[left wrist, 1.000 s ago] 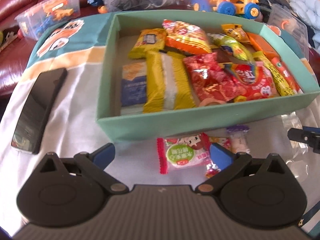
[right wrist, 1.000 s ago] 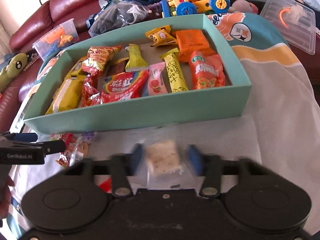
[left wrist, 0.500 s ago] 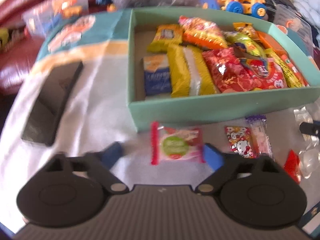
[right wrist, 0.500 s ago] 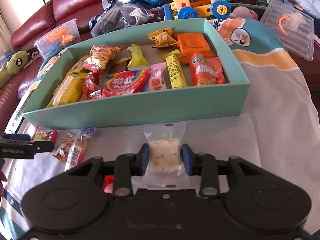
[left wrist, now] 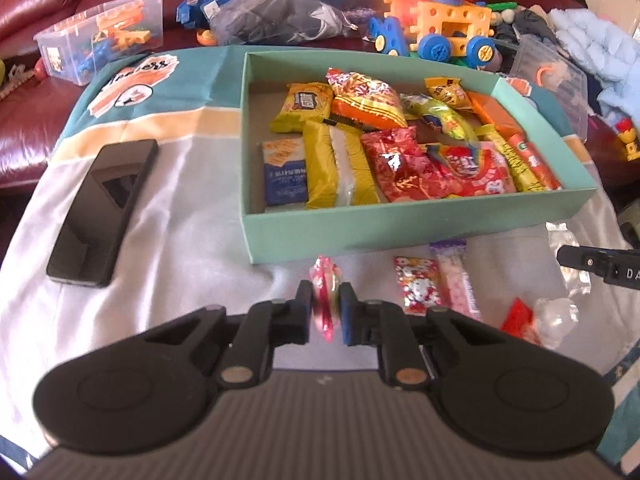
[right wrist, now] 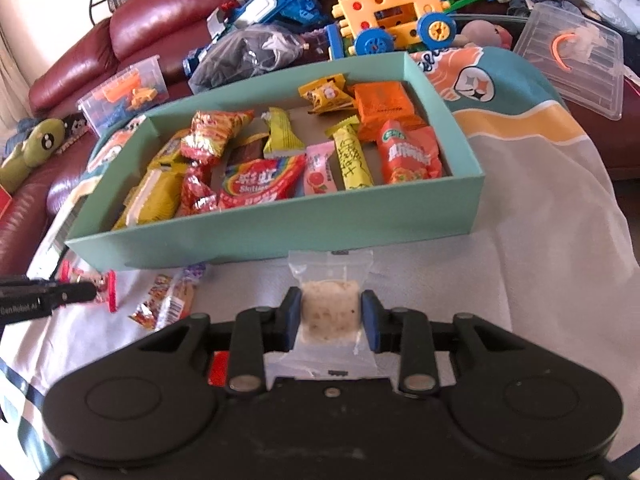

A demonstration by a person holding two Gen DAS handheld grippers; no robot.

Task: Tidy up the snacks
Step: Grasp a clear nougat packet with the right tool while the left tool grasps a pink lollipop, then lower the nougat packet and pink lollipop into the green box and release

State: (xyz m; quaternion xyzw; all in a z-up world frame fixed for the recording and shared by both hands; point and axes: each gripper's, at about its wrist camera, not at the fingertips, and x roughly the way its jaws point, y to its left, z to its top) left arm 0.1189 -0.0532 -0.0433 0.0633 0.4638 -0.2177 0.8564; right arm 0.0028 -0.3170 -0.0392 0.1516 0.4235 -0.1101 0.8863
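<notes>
A teal box (left wrist: 400, 226) (right wrist: 280, 232) holds several snack packets on the cloth-covered table. My left gripper (left wrist: 326, 308) is shut on a red-edged candy packet (left wrist: 325, 280), held on edge in front of the box. My right gripper (right wrist: 330, 316) is shut on a clear packet with a pale square snack (right wrist: 330, 312), just before the box's front wall. A Hello Kitty packet (left wrist: 416, 290) and a pink-and-purple packet (left wrist: 458, 280) lie on the cloth right of my left gripper. The left gripper (right wrist: 56, 298) also shows in the right wrist view.
A black phone (left wrist: 104, 208) lies on the cloth left of the box. Clear wrappers (left wrist: 568, 256) and a red packet (left wrist: 518, 316) lie at the right. Toy vehicles (right wrist: 392, 16), plastic bins (left wrist: 100, 36) and a lid (right wrist: 576, 56) crowd the sofa behind.
My left gripper closed on the red-edged candy packet, which now stands on edge. My right gripper closed on the pale square snack packet and lifted it slightly.
</notes>
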